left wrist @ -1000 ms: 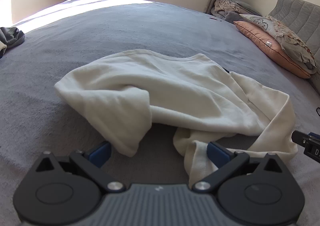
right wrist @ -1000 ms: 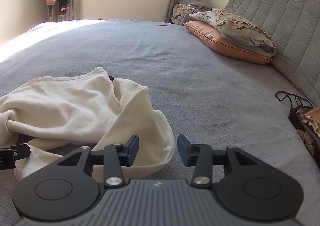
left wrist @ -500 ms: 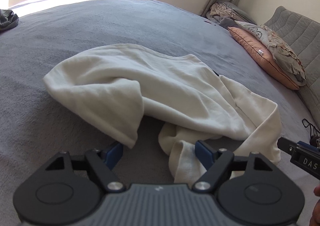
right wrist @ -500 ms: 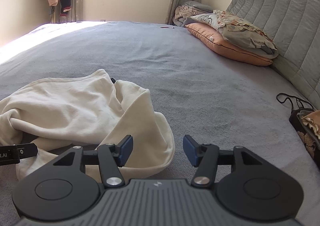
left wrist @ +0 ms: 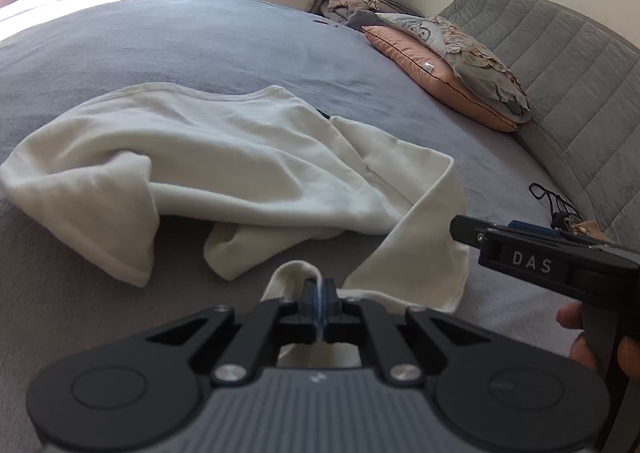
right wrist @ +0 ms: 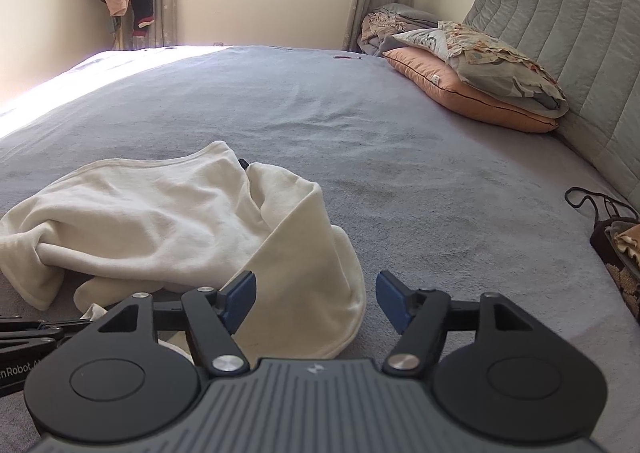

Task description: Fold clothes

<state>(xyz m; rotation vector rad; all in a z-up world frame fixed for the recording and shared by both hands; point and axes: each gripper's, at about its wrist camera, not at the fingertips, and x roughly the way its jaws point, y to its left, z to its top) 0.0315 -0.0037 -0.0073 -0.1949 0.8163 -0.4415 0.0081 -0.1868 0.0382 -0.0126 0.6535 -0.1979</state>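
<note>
**Folding barely begun: one edge gripped, garment still crumpled**

The cream garment is seen bunched and unfolded on the grey bed, in the centre left of the left wrist view. A near edge is pinched in the closed left hand-held gripper. The right hand-held gripper is opening, nothing pressed between its pads, at the garment's lower right. Spreading and every fold are judged still to be done.
</note>
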